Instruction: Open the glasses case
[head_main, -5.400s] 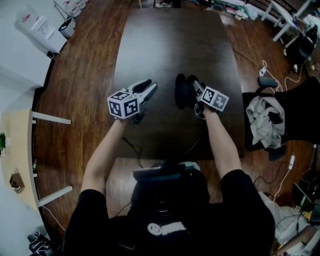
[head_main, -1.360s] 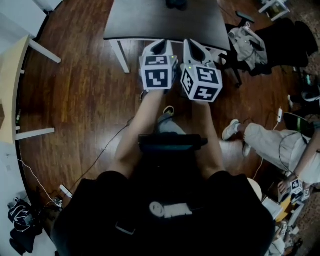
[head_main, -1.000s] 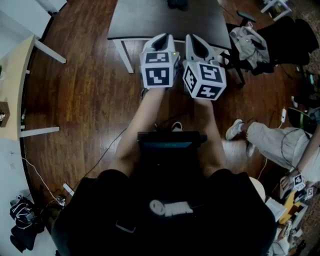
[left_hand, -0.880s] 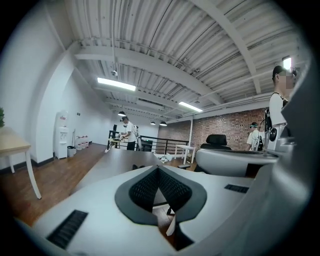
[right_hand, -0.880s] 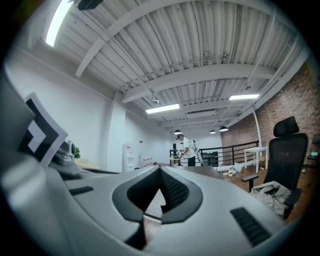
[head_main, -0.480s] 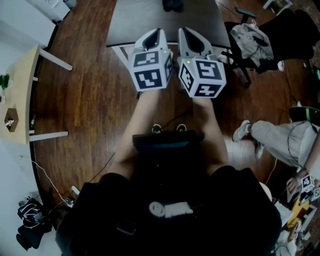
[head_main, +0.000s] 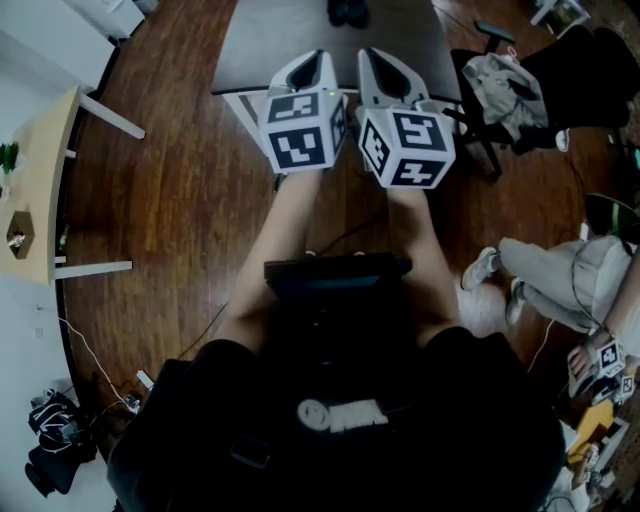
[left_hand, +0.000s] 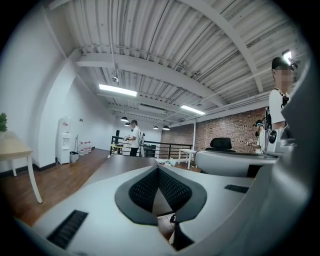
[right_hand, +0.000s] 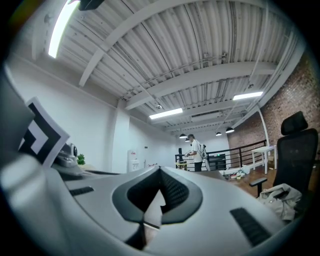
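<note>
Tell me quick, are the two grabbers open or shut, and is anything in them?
Left gripper: shut, nothing between its jaws.
Right gripper: shut, nothing between its jaws.

Person wears a black short-sleeved top (head_main: 440, 440) with 1 small white emblem (head_main: 345, 412) on the chest. The left gripper (head_main: 316, 58) and right gripper (head_main: 372, 58) each have a pale grey moulded shell (left_hand: 100, 210), dark cross-hatched pads (left_hand: 145, 189), dark slotted vents (left_hand: 67, 228), and 1 white cube (head_main: 300, 132) printed with black square markers.
</note>
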